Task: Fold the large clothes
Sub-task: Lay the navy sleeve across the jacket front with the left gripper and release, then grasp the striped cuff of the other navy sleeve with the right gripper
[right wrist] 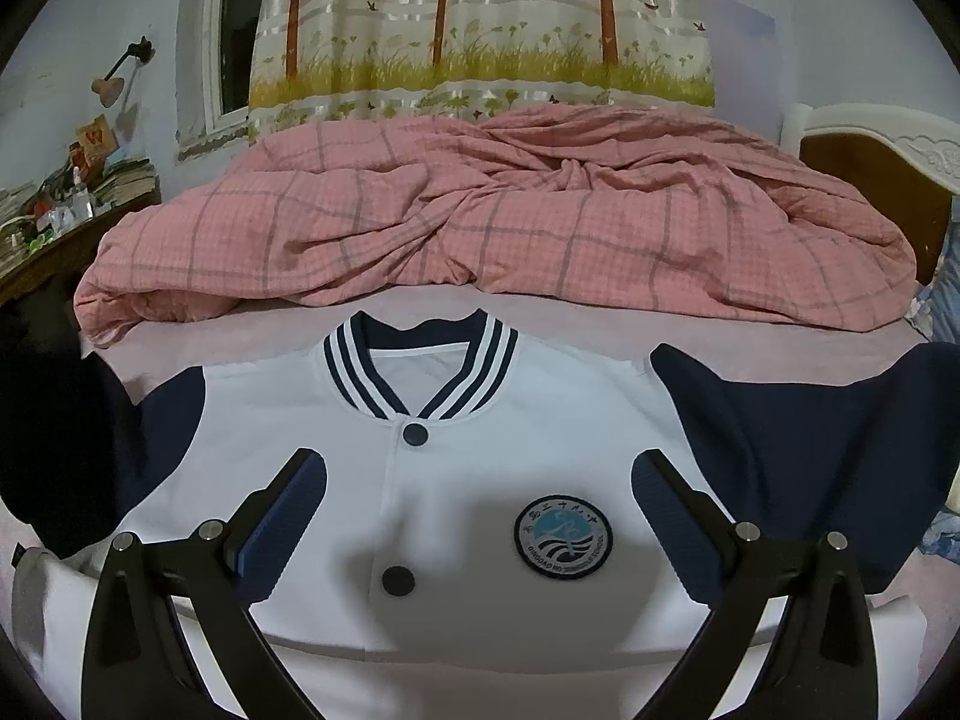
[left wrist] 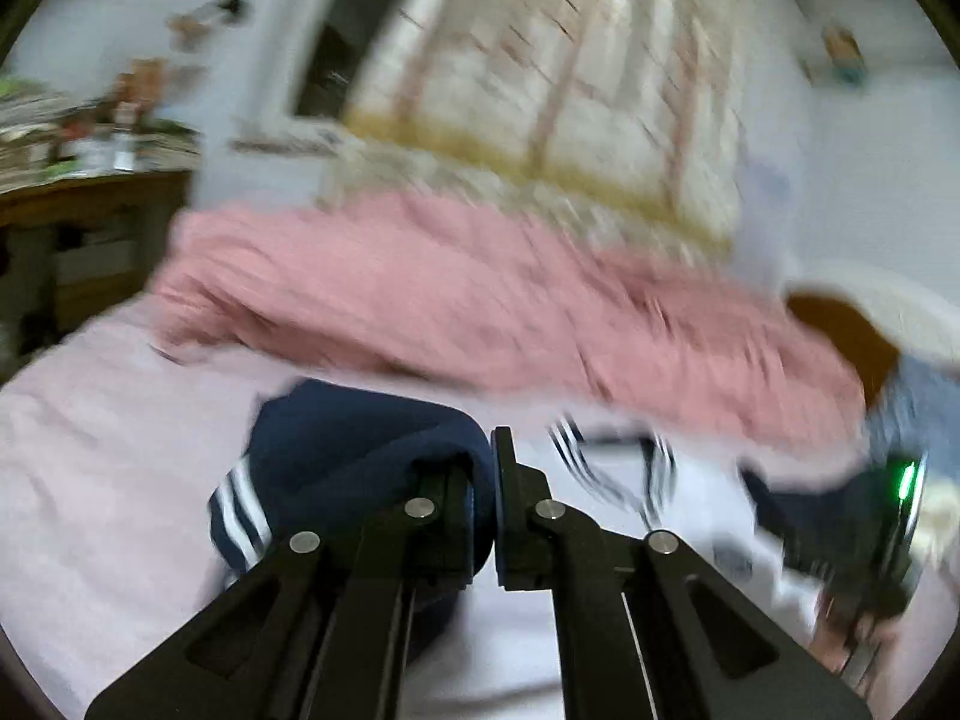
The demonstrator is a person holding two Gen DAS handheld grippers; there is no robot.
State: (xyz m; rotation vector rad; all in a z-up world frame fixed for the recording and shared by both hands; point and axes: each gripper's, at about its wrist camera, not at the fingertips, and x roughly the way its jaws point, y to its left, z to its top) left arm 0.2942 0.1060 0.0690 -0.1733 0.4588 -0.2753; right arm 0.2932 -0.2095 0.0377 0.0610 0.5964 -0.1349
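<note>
The jacket (right wrist: 456,480) lay face up on the pink sheet (right wrist: 570,324), front buttoned, its white body running lengthwise from the striped collar (right wrist: 420,372) toward the right wrist camera. The collar pointed at the rumpled pink quilt (right wrist: 480,210) just beyond it, so the garment's long axis ran from that quilt straight back to the viewer. A navy sleeve (right wrist: 810,450) spread out flat to the right of the collar; the sleeve on the other side showed only as a navy shoulder (right wrist: 174,420) passing into a dark mass at the frame's edge. Two dark buttons sat in a line below the collar, and a round badge (right wrist: 564,534) lay below it and to the right. The right gripper (right wrist: 480,516) hung over the chest below the collar with its fingers (right wrist: 288,516) spread wide, holding nothing; whether the tips touched the cloth could not be told. In the blurred left wrist view, the left gripper (left wrist: 480,504) was pinched tight on a bunched fold of navy cloth (left wrist: 360,450) carrying white stripes, seemingly a sleeve end, lifted above the sheet to the left of the collar (left wrist: 606,468), which appeared there as a smear of stripes. Behind the quilt hung a printed curtain (right wrist: 480,30), and a cluttered desk (right wrist: 72,222) stood to the quilt's left.
</note>
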